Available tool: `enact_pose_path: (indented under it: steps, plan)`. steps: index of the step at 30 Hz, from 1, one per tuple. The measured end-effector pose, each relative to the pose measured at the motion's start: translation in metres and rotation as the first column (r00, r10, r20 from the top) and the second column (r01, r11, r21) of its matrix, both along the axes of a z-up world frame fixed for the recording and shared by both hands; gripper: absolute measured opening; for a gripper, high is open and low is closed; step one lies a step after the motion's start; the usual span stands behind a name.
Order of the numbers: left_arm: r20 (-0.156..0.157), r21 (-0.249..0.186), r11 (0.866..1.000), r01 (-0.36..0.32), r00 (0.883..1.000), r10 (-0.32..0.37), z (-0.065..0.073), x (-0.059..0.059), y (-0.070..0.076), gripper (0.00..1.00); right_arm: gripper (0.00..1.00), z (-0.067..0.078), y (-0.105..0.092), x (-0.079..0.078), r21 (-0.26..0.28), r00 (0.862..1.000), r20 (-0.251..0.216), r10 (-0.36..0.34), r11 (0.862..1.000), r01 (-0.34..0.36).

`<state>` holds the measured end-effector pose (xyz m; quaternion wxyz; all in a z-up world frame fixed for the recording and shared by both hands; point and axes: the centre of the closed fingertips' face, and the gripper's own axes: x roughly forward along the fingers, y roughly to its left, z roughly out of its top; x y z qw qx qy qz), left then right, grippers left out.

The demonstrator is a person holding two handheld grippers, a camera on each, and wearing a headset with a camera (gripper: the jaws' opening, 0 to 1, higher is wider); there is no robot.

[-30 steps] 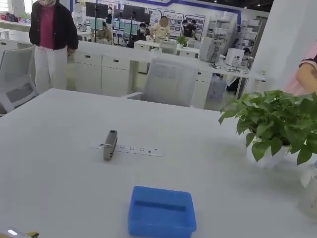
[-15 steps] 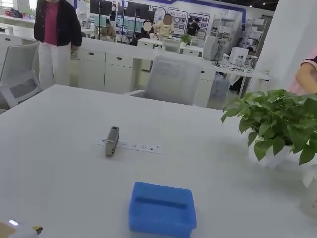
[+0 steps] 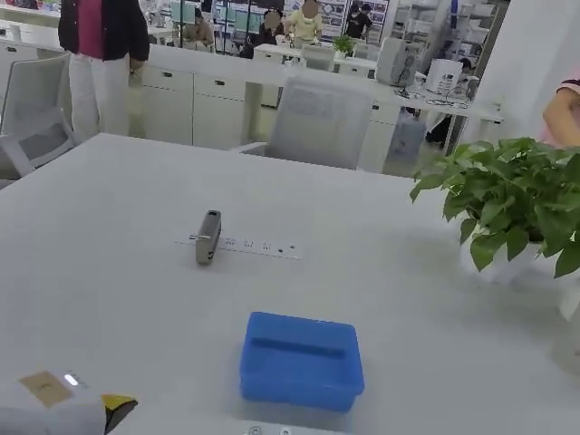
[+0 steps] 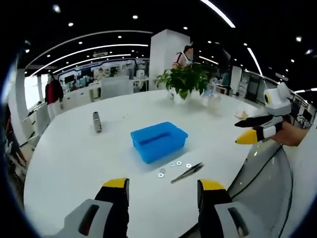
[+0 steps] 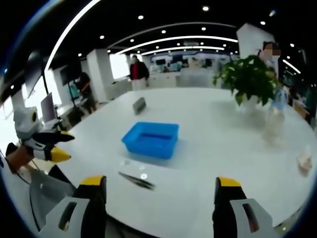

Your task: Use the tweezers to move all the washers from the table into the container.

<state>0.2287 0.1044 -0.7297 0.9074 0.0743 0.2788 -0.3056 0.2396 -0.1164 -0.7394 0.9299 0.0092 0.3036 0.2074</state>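
Left gripper [image 4: 163, 184]: jaws spread wide, nothing between them, held above the near edge of the table [image 3: 109, 299]. Right gripper [image 5: 160, 181]: jaws likewise spread wide and empty, held off the table edge on the other side. Neither gripper touches any object.

Tweezers [image 4: 187, 172]: lying flat on the table, ungripped, between the person and the container [image 3: 299, 385]. Whether their tips are spread or pressed together cannot be told at this size.

Washers [image 4: 172, 164]: several small rings scattered on the table, just beside the tweezers and near the container's front wall. One lies close to the tweezers' tip.

Container: blue, rectangular, open-topped, standing upright near the middle of the table. Its inside is not seen well enough to tell its contents.

Further back, a grey block [image 3: 207, 237] rests at one end of a power strip [image 3: 258, 246]. A potted plant [image 3: 507, 204] stands at the right of the table.
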Motion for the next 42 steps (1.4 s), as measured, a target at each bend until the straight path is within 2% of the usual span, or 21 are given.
enact_pose_path:
  steps: [2, 4, 6, 7, 9, 12, 14, 17, 20, 24, 26, 30, 34, 35, 37, 40, 42]
  plan:
    - [0.007, 0.018, 0.998, 0.059, 0.998, -0.059, -0.003, 0.005, -0.006, 0.41, 0.89, -0.003, 0.001, -0.001, -0.003, 1.0, -0.01, 0.007, 1.0, -0.007]
    - [0.007, 0.027, 0.995, 0.097, 0.995, -0.097, -0.007, 0.01, -0.013, 0.35, 0.88, -0.005, 0.0, 0.0, -0.008, 1.0, -0.019, 0.01, 1.0, -0.01]
    - [-0.037, 0.031, 0.988, 0.148, 0.988, -0.147, -0.018, 0.011, -0.02, 0.28, 0.88, -0.005, -0.002, 0.001, -0.005, 1.0, -0.025, 0.005, 1.0, -0.005]
    - [-0.038, 0.033, 0.987, 0.155, 0.987, -0.154, -0.021, 0.014, -0.022, 0.27, 0.88, -0.005, -0.002, 0.001, -0.002, 1.0, -0.025, 0.002, 1.0, -0.002]
    - [-0.07, 0.041, 0.979, 0.2, 0.978, -0.197, -0.032, 0.014, -0.029, 0.26, 0.88, -0.006, -0.004, 0.002, 0.002, 1.0, -0.03, -0.007, 1.0, 0.007]
    - [-0.091, 0.073, 0.969, 0.237, 0.969, -0.23, -0.047, 0.017, -0.033, 0.23, 0.88, -0.009, -0.006, 0.002, 0.004, 0.999, -0.043, -0.016, 1.0, 0.016]
    - [-0.121, 0.081, 0.962, 0.26, 0.961, -0.249, -0.058, 0.018, -0.036, 0.19, 0.88, -0.012, -0.006, 0.002, 0.003, 0.998, -0.054, -0.017, 1.0, 0.017]
    - [-0.122, 0.095, 0.953, 0.286, 0.954, -0.274, -0.069, 0.022, -0.04, 0.16, 0.88, -0.014, -0.005, 0.001, -0.001, 0.998, -0.065, -0.013, 1.0, 0.013]
    - [-0.138, 0.107, 0.946, 0.307, 0.947, -0.292, -0.081, 0.028, -0.044, 0.16, 0.88, -0.017, -0.004, 0.0, -0.004, 0.997, -0.077, -0.005, 1.0, 0.004]
    - [-0.12, 0.148, 0.929, 0.339, 0.939, -0.323, -0.094, 0.041, -0.05, 0.08, 0.88, -0.02, -0.003, 0.001, -0.008, 0.996, -0.092, 0.001, 1.0, -0.002]
    - [-0.136, 0.145, 0.925, 0.351, 0.933, -0.333, -0.099, 0.045, -0.053, 0.09, 0.88, -0.019, -0.002, 0.002, -0.007, 0.996, -0.094, 0.009, 1.0, -0.009]
    - [-0.145, 0.129, 0.92, 0.371, 0.925, -0.352, -0.106, 0.05, -0.06, 0.08, 0.88, -0.021, 0.0, 0.002, -0.019, 0.994, -0.102, 0.025, 0.999, -0.028]
    - [-0.163, 0.162, 0.889, 0.429, 0.9, -0.405, -0.118, 0.048, -0.063, 0.07, 0.88, -0.021, 0.002, 0.001, -0.023, 0.994, -0.104, 0.035, 0.999, -0.037]
    - [-0.172, 0.181, 0.873, 0.454, 0.888, -0.426, -0.122, 0.046, -0.063, 0.07, 0.88, -0.021, 0.002, 0.002, -0.023, 0.994, -0.104, 0.035, 0.999, -0.037]
    - [-0.171, 0.201, 0.858, 0.473, 0.879, -0.445, -0.125, 0.045, -0.065, 0.07, 0.88, -0.021, 0.002, 0.002, -0.023, 0.994, -0.103, 0.035, 0.999, -0.037]
    - [-0.18, 0.211, 0.844, 0.494, 0.868, -0.463, -0.131, 0.044, -0.067, 0.07, 0.88, -0.021, 0.003, 0.002, -0.021, 0.994, -0.104, 0.037, 0.999, -0.039]
    - [-0.203, 0.234, 0.821, 0.521, 0.852, -0.483, -0.138, 0.042, -0.067, 0.06, 0.88, -0.021, 0.005, 0.001, -0.02, 0.994, -0.104, 0.043, 0.999, -0.046]
